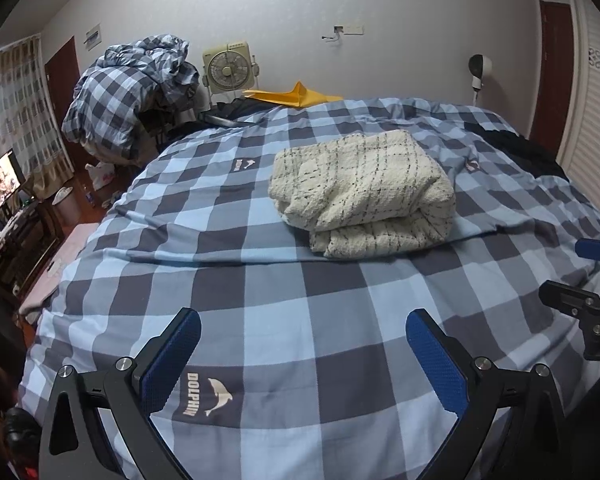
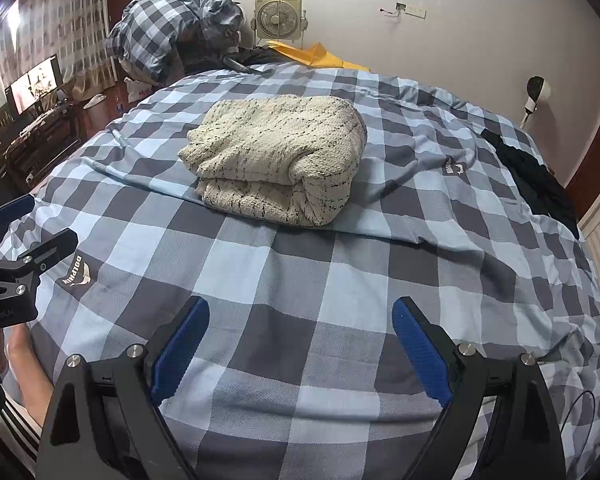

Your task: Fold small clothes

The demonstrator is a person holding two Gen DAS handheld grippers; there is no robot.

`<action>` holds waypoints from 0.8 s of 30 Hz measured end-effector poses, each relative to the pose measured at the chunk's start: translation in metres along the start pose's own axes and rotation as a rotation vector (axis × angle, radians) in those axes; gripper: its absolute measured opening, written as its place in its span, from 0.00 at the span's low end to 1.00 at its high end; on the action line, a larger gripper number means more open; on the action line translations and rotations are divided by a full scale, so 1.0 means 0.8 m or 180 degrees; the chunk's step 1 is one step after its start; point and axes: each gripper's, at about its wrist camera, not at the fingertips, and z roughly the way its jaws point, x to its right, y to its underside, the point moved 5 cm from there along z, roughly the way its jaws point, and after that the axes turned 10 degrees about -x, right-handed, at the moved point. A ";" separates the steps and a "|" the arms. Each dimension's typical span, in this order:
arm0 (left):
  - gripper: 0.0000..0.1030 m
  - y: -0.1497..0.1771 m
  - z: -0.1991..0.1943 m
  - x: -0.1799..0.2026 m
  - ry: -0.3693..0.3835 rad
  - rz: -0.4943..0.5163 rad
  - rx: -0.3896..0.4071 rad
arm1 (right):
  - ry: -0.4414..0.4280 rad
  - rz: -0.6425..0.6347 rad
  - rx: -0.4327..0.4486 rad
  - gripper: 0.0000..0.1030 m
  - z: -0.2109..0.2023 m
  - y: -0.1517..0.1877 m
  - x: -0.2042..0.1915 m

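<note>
Cream knit garment (image 1: 362, 194) lies folded in a thick bundle mid-bed on the checked duvet (image 1: 260, 312), well apart from both grippers; left gripper (image 1: 302, 354) and right gripper (image 2: 300, 346) hover with fingers spread, grasping nothing. Risk: the bulky top fold looks loose and may spring open if nudged or lifted by one edge. Duvet patches read "DOLPHIN" (image 1: 208, 394).

Your right claw (image 1: 596, 276) is cut off by the left view's edge; the TV (image 2: 36, 84) picture is too small to read.
</note>
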 end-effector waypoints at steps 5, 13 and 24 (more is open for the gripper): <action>1.00 0.000 0.000 0.001 0.0002 -0.0005 0.0003 | 0.0002 0.0006 -0.0004 0.88 0.000 0.000 -0.001; 1.00 -0.002 -0.003 0.003 0.0058 0.0028 0.0034 | 0.0004 0.0010 -0.0003 0.88 -0.001 0.001 -0.002; 1.00 -0.001 -0.002 0.001 0.0071 0.0050 0.0033 | -0.0005 -0.0017 -0.0023 0.88 0.003 0.004 -0.001</action>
